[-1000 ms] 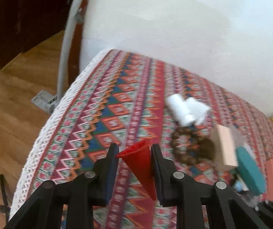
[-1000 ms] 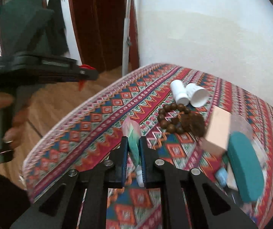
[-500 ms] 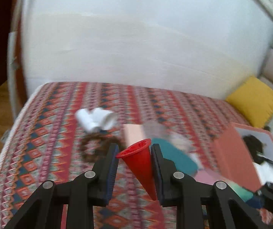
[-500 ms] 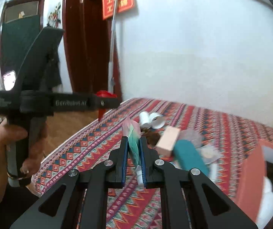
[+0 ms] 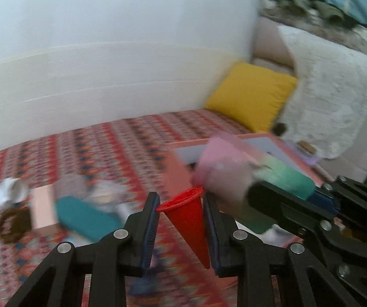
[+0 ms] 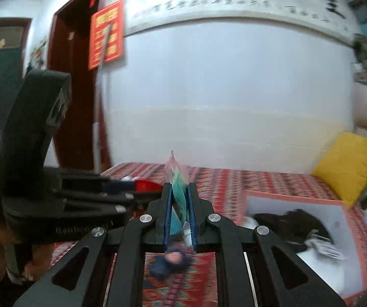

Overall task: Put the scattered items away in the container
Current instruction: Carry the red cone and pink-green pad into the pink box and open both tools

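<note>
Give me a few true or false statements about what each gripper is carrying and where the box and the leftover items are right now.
1. The left gripper grips a red cone. True.
2. The right gripper is open and empty. False: it is shut on a pink and green tube.
3. The orange box already has something dark inside. True.
4. The yellow cushion lies inside the box. False: it leans by the wall behind the box.
5. The teal case is still out on the patterned cloth. True.
</note>
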The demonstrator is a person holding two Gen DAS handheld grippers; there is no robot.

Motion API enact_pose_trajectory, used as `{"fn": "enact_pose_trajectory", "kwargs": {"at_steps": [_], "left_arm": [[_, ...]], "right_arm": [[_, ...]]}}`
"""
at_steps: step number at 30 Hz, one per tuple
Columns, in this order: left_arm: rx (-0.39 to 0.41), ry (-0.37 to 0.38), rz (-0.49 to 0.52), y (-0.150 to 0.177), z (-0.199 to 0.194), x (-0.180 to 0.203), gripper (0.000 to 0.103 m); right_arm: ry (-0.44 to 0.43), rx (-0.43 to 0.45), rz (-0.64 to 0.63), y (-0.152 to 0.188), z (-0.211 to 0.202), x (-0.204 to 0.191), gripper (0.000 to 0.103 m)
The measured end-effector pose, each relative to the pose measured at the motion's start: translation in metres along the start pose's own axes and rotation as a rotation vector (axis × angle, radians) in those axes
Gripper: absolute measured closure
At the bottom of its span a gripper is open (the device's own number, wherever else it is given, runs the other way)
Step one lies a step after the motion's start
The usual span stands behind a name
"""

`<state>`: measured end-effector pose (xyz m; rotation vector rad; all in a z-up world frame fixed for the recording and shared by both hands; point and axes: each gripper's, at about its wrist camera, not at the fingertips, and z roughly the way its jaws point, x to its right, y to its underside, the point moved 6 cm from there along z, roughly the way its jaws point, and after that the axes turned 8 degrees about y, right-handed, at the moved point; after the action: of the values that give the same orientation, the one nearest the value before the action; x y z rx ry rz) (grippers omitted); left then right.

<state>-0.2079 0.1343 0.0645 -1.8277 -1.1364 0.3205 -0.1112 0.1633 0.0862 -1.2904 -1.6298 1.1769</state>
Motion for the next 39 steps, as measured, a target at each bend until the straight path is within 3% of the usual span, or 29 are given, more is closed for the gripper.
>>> {"fn": "enact_pose_trajectory", "kwargs": {"at_steps": [5, 11, 19, 25, 26, 28, 29, 30, 32, 39], "left_arm": [[-0.048, 0.064, 0.026, -0.008, 0.047, 0.051, 0.075], [-0.110, 0.108, 0.048, -0.008, 0.096, 0.095, 0.075], [-0.197, 0.093, 0.054, 0.011, 0.151, 0.101, 0.075], [-0.264, 0.080, 0.054, 0.027, 0.191, 0.102, 0.074], [-0.275, 0.076, 0.041, 0.030, 0.195, 0.099, 0.071], [-0.287, 0.068, 0.012, 0.034, 0.199, 0.091, 0.048], [-0.275, 0.051, -0.005, 0.034, 0.197, 0.086, 0.036], [-0.262, 0.039, -0.019, 0.033, 0.194, 0.080, 0.033], [-0.239, 0.033, -0.040, 0.028, 0.187, 0.072, 0.027], [-0.160, 0.019, -0.075, 0.011, 0.150, 0.052, 0.023]], "right_arm": [[0.101, 0.023, 0.086, -0.005, -0.027, 0.071, 0.091], [0.209, 0.006, 0.163, 0.006, -0.027, 0.146, 0.091], [0.285, -0.133, 0.215, 0.047, 0.018, 0.204, 0.091], [0.280, -0.276, 0.286, 0.083, 0.055, 0.226, 0.089], [0.281, -0.306, 0.295, 0.089, 0.060, 0.227, 0.084], [0.318, -0.341, 0.291, 0.097, 0.067, 0.230, 0.075], [0.357, -0.344, 0.278, 0.099, 0.068, 0.232, 0.059], [0.394, -0.341, 0.266, 0.098, 0.068, 0.234, 0.043], [0.436, -0.321, 0.259, 0.095, 0.067, 0.237, 0.028], [0.431, -0.269, 0.263, 0.075, 0.067, 0.211, 0.022]]}}
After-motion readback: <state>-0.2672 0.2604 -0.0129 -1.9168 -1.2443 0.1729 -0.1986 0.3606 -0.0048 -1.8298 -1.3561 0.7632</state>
